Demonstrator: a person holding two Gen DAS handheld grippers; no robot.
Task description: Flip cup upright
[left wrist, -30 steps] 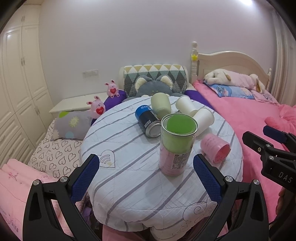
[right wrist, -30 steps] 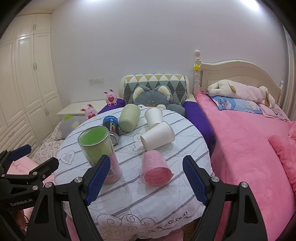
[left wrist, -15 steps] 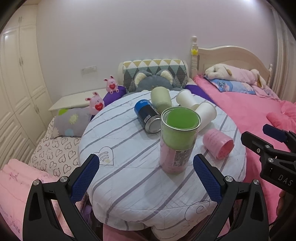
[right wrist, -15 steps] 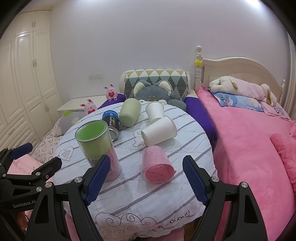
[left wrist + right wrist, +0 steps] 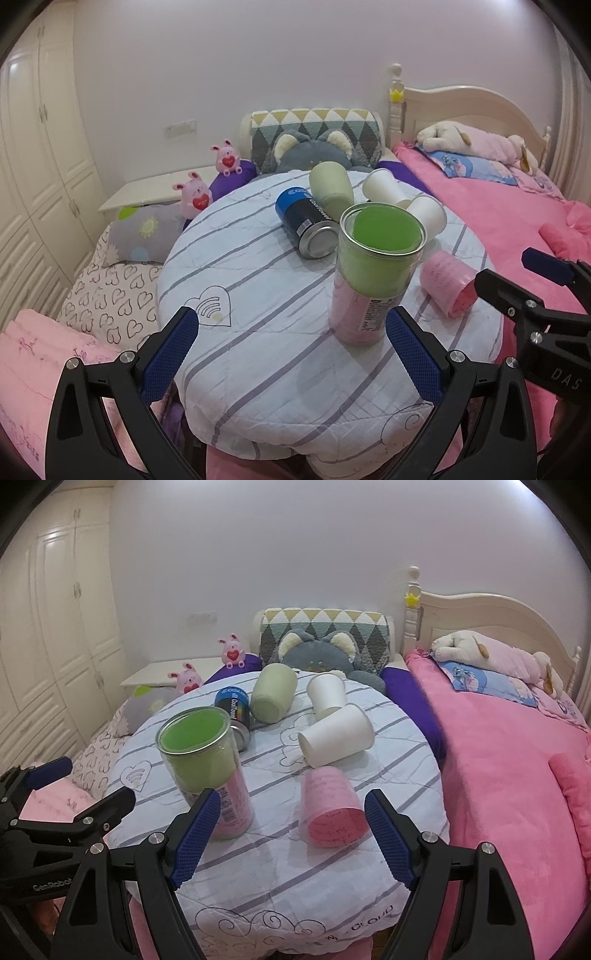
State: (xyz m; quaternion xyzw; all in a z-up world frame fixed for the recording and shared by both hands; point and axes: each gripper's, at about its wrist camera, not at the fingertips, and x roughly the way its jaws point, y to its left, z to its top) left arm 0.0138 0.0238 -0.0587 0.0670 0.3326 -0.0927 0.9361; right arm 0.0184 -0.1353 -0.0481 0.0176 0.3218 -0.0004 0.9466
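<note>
Pink cup [image 5: 332,808] on side nr table edge [image 5: 424,867], both tongs wide, unloaded.

Blue can [image 5: 232,709] partly hidden behind clear tumbler [image 5: 205,764]; its label text too small.

A child's bedroom in a home.

A bed [image 5: 509,746] with a pink blanket and a cream wooden headboard [image 5: 491,616] fills the right side, with a long plush dog [image 5: 491,653] lying across its pillow. Cream panelled wardrobe doors [image 5: 62,624] line the left wall. A grey cat-shaped cushion [image 5: 317,655] leans on a diamond-patterned bolster [image 5: 325,626] against the plain back wall, and 2 small pink bunny toys [image 5: 232,653] sit near a low white bedside table [image 5: 166,670]. In the middle stands a round table [image 5: 280,867] under a striped quilted cover, with heart-print bedding [image 5: 110,299] heaped beside it.
</note>
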